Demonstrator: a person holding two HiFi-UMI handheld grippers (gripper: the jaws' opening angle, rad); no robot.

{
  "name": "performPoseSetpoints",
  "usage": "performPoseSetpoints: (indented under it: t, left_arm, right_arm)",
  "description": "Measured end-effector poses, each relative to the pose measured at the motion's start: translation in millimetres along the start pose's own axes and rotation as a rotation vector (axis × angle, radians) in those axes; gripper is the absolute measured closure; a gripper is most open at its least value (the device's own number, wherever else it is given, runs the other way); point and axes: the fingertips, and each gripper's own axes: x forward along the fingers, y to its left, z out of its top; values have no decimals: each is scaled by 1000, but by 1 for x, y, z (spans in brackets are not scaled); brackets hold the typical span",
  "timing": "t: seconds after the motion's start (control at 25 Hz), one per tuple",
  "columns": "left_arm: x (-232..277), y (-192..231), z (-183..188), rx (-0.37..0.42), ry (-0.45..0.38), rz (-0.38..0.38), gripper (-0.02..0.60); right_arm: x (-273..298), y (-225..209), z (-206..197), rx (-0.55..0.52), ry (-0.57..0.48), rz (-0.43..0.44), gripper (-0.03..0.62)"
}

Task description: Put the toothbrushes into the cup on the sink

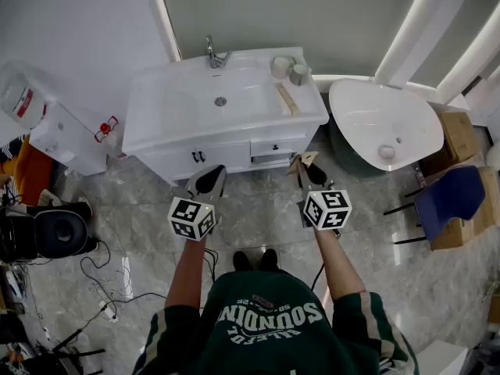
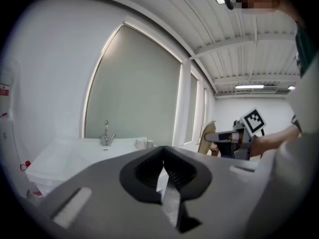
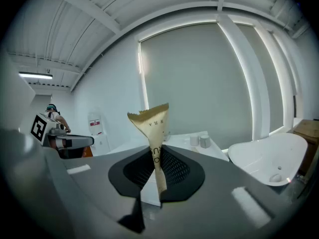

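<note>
Right gripper [image 3: 155, 151] jaws clamped on a tan paper sleeve [image 3: 153, 128]. The sleeve stands upright between the pads, its torn top well above the jaw tips. Left gripper [image 2: 163, 153] jaws closed, nothing between them. Both grippers are short of the sink [image 1: 156, 116], well apart from it. Two cups [image 1: 281, 66] sit on the sink's far corner, ahead of the right jaws. A second tan sleeve [image 1: 287, 100] lies flat just in front of the cups.

Head view steeply down, gripper views level toward sink [image 1: 168, 108] (shared)
</note>
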Motion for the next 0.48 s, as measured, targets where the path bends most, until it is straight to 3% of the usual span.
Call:
performPoseSetpoints:
  t: [0.48]
  left_arm:
    - [9, -7, -5, -1, 15, 17, 531]
  right_arm:
    - [-1, -17, -8, -6, 31, 10, 562]
